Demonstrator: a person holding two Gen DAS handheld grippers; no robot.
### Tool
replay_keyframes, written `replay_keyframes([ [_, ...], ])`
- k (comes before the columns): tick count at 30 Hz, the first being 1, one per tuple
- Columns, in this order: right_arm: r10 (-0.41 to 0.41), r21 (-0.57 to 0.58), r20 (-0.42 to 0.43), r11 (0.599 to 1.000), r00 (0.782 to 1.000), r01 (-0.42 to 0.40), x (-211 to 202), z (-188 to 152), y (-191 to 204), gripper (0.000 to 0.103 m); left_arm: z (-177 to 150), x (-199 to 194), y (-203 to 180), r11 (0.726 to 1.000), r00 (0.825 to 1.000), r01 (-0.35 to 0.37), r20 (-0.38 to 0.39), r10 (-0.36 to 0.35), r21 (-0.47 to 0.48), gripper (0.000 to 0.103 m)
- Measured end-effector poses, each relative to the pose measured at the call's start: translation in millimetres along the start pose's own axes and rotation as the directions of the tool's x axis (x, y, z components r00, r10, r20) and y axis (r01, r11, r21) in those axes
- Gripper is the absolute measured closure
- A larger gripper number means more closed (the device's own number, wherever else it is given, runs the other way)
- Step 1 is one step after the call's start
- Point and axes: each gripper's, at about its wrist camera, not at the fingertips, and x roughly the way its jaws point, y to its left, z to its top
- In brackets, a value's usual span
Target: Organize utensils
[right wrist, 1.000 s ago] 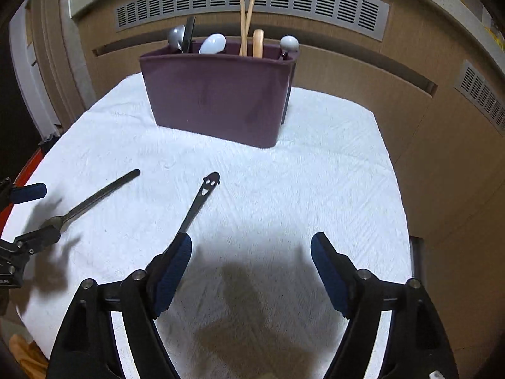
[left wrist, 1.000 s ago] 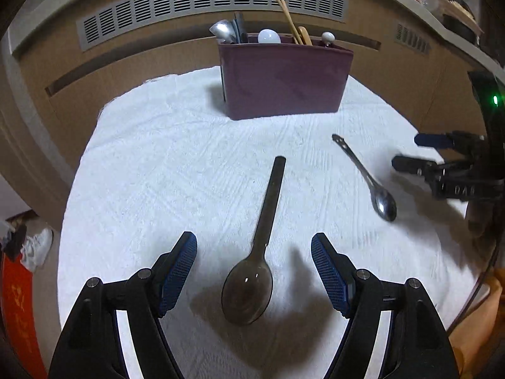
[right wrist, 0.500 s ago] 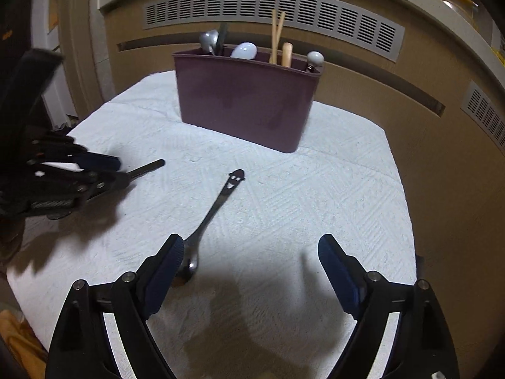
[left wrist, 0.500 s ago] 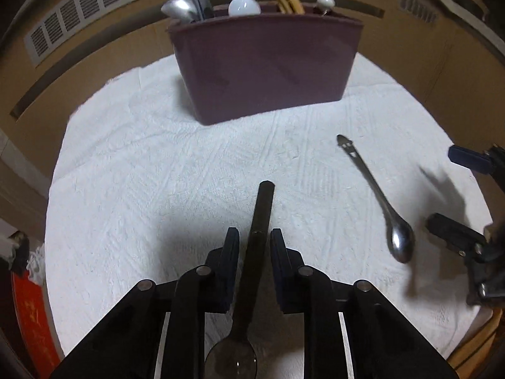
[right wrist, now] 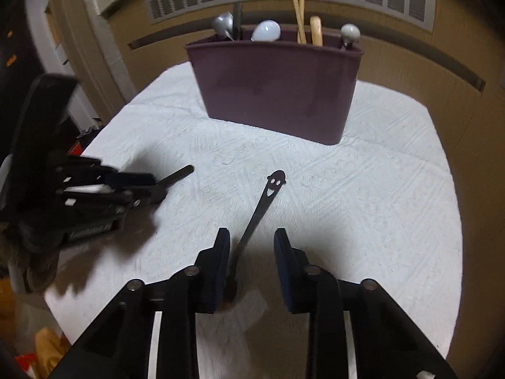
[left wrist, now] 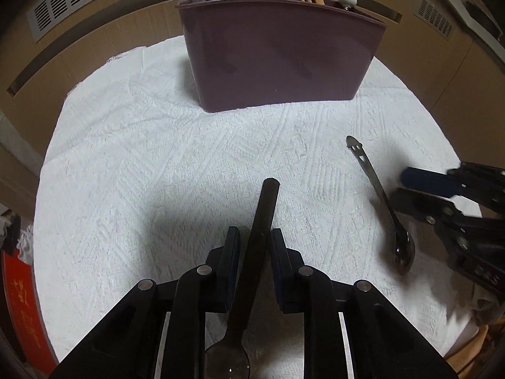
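A dark spoon point(left wrist: 266, 208) lies on the white cloth, its handle pointing at the maroon utensil holder point(left wrist: 277, 53). My left gripper point(left wrist: 255, 249) is shut on that handle, with the bowl under the gripper body. A steel spoon with a smiley-face handle end point(right wrist: 263, 202) lies to the right. My right gripper point(right wrist: 252, 249) straddles its handle with the jaws closing. The left pad is against the handle and a gap shows at the right pad. In the right wrist view the left gripper point(right wrist: 154, 186) stands at the left, with the dark handle point(right wrist: 180, 172) sticking out of it.
The holder point(right wrist: 274, 94) stands at the back of the cloth point(left wrist: 142, 173) with several utensils in it, among them spoons and chopsticks. Wooden panels with vent grilles close in behind and to the sides. A red object point(left wrist: 19, 300) sits beyond the cloth's left edge.
My left gripper moved forward over the dark spoon and closed on its handle. My right gripper swung over to the smiley spoon and its jaws narrowed around the handle.
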Motion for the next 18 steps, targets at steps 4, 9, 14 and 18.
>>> replay_keyframes([
  [4, -0.034, 0.049, -0.029, 0.998, 0.999, 0.035, 17.0, 18.5, 2.7, 0.078, -4.2, -1.1, -0.5, 1.000, 0.999, -0.003, 0.037, 0.003, -0.010, 0.083],
  [9, -0.106, 0.068, -0.054, 0.992, 0.993, 0.110, 30.3, 29.0, 9.4, 0.078, -16.5, -12.4, -3.3, 0.999, 0.991, -0.003, 0.132, 0.009, -0.050, 0.090],
  [14, -0.116, 0.108, -0.076, 0.986, 0.990, 0.124, 36.3, 28.3, 2.0, 0.078, -25.1, -66.9, 13.8, 0.985, 0.938, 0.027, 0.344, 0.033, -0.168, 0.091],
  [18, -0.132, 0.084, -0.062, 0.987, 0.989, 0.137, 37.9, 30.1, 4.9, 0.078, -29.8, -106.3, 27.4, 0.976, 0.886, 0.038, 0.459, 0.065, -0.213, 0.091],
])
